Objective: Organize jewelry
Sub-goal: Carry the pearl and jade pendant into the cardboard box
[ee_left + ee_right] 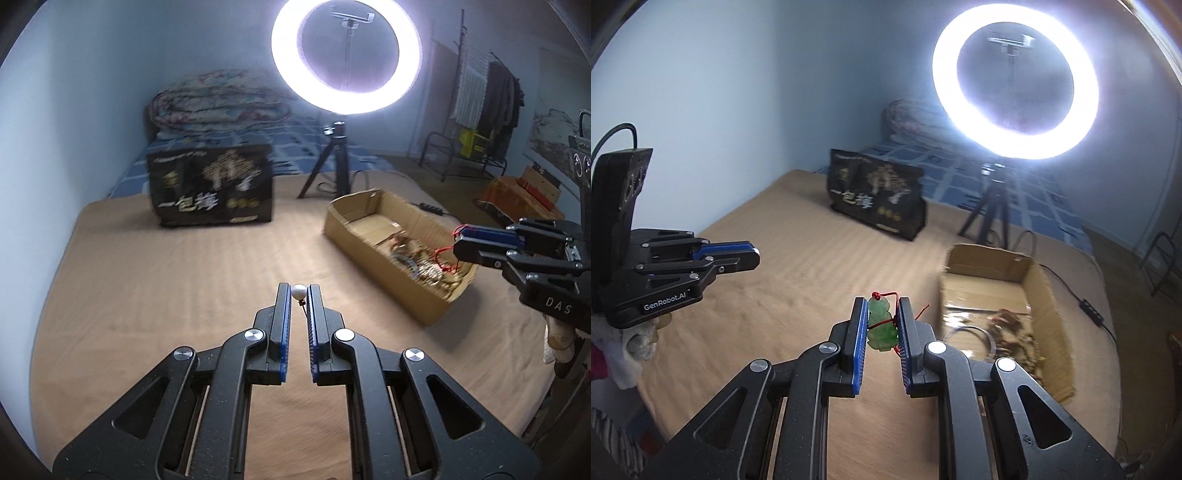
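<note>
Between left tool pads: white bead | right tool: green pendant

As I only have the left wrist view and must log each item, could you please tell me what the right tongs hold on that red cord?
Observer: The right tongs grip a green carved stone pendant tied with the red cord.
Operator: Thank you. Is it dangling?
Observer: No, it sits upright between the blue pads.
Operator: Anything distinct in the box?
Observer: A clear ring, perhaps a bangle, lies in the open brown cardboard box.
</note>
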